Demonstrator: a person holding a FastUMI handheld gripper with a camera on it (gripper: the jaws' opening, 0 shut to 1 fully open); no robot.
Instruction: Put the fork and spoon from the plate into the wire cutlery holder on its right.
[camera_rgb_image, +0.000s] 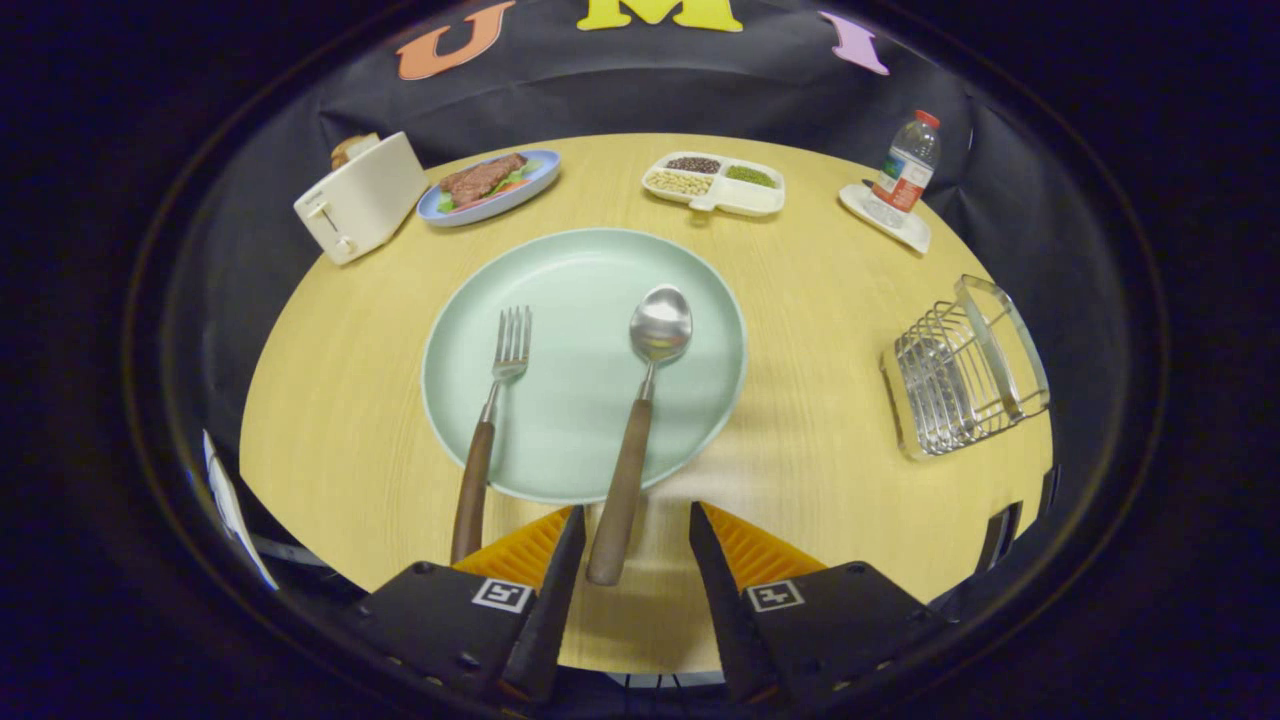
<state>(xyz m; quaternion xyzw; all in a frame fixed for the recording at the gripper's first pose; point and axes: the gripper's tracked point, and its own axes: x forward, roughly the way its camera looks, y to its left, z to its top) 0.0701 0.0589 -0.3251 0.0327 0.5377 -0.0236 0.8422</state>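
A pale green plate (590, 270) lies in the middle of the round wooden table. On it rest a fork (492, 410) on the left and a spoon (640, 420) on the right, both with brown wooden handles that stick out over the plate's near rim. My gripper (630, 522) is open, and the end of the spoon's handle lies between its fingers without either finger touching it. The fork's handle ends just left of the left finger (560, 560). The wire cutlery holder (960, 370) stands to the right of the plate, near the table's edge.
At the far side of the table stand a white toaster (360, 195), a blue plate with food (490, 185), a white divided tray of beans (715, 182) and a water bottle (905, 165) on a small white dish. Bare wood (810, 400) separates plate and holder.
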